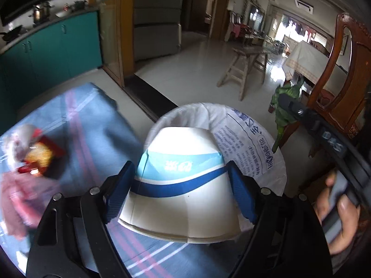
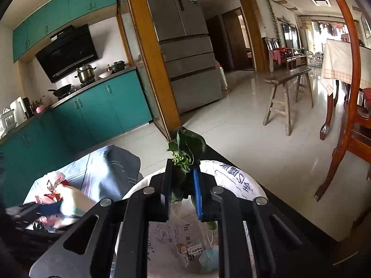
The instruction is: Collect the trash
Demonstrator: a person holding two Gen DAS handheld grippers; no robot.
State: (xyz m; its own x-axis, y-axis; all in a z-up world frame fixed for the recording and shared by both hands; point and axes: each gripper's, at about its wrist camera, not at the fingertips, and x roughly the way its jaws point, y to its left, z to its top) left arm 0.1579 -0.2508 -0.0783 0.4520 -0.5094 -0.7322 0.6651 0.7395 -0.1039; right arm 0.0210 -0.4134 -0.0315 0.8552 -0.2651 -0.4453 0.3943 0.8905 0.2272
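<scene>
While the left gripper (image 1: 180,185) has its jaws clamped on the sides of a white-and-blue paper bowl (image 1: 183,180), the bowl hangs over the near rim of the bag-lined bin (image 1: 259,139), just past the tabletop (image 1: 97,125) edge. More trash (image 1: 34,153) lies blurred on the checked cloth to the left. Jaws of the right gripper (image 2: 182,185) are closed on a leafy green stalk (image 2: 185,148) above the bin's (image 2: 234,178) mouth. Bare tiled floor (image 2: 243,125) opens beyond, with a bench (image 2: 287,76) and chair (image 2: 345,106) to the right.
</scene>
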